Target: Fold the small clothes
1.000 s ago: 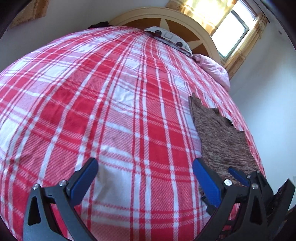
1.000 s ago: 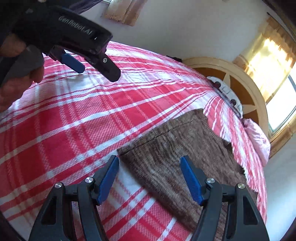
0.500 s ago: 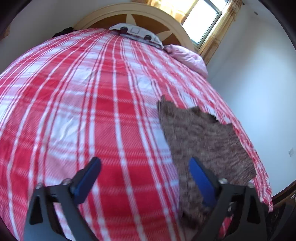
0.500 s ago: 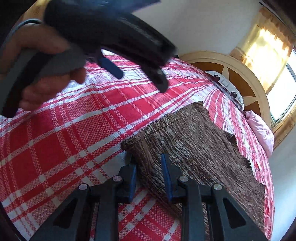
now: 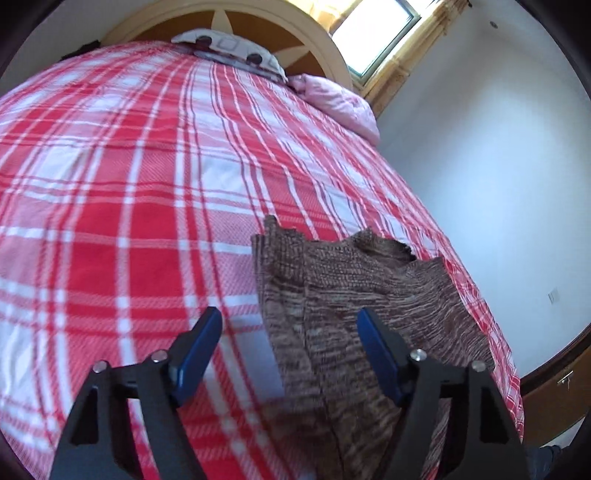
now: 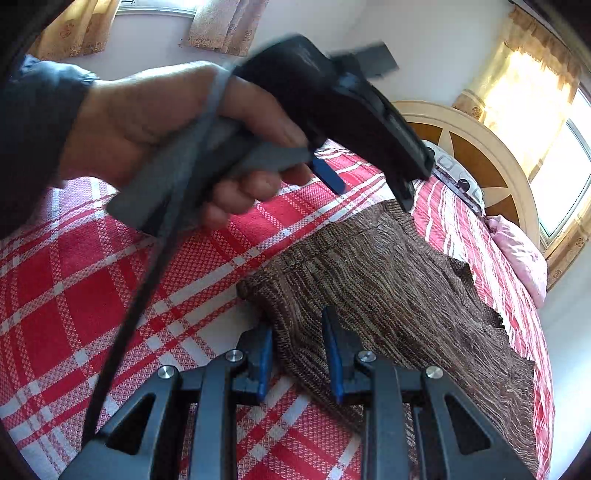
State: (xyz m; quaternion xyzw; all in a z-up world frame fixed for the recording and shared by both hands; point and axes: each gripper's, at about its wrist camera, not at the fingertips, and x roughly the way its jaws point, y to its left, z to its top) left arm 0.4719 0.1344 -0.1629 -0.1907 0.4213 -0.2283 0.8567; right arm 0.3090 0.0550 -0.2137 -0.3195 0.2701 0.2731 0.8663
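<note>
item: brown knit garment (image 6: 399, 295) on bed (image 5: 129, 221) | feel: soft, limp, light | grip: hem corners | right hand-held gripper (image 6: 297, 354): clamped on near corner | left hand-held gripper (image 5: 288, 354): closing, empty, straddling hem

A brown knitted garment (image 5: 354, 295) is seen lying flat on a bed covered by a red and white plaid blanket (image 5: 129, 221). The left gripper (image 5: 288, 332) is held over the garment's left edge; its jaws have just been closing, with the blue fingers (image 5: 195, 350) apart and the edge between them, not pressed. A pink pillow (image 5: 336, 103) and a rounded headboard (image 5: 258, 22) are seen at the bed's far end.
</note>
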